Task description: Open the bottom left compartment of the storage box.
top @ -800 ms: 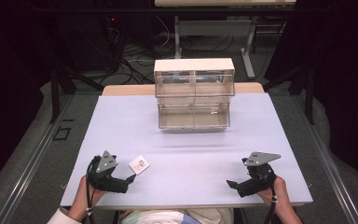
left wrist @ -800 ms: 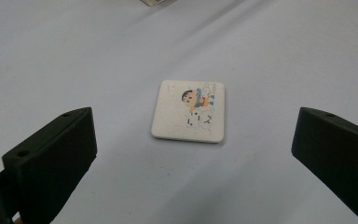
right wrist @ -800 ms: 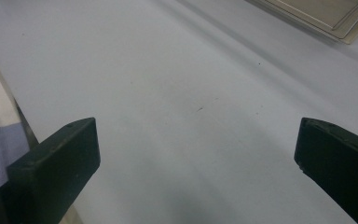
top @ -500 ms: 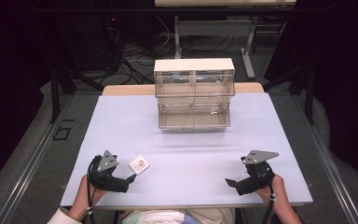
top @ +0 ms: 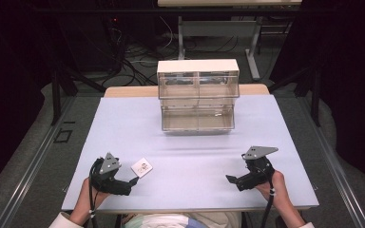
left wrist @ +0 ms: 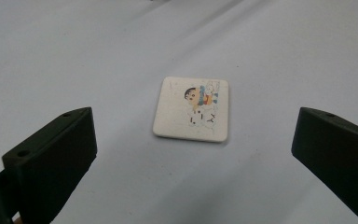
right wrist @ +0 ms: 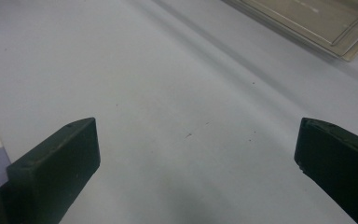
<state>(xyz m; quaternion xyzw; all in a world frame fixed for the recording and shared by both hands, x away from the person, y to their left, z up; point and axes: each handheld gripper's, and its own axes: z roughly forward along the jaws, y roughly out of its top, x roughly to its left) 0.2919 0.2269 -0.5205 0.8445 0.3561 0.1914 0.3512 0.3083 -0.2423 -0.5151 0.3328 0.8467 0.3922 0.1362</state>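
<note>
one thin, stiff, light tile (left wrist: 191,109) is lying flat on the worktop (top: 195,166), needing an edge pinch; left claw (left wrist: 193,154) is gaping empty.

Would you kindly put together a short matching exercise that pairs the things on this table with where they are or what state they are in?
Column one:
1. small square tile
2. clear drawer cabinet
3. left gripper
4. right gripper

Column two:
a. at the far middle of the table
b. open, at the near right of the table, nothing between the jaws
c. lying flat, printed with a cartoon figure
d. open, pointing at the tile without touching it

Pairs: 1-c, 2-a, 3-d, 4-b
</note>
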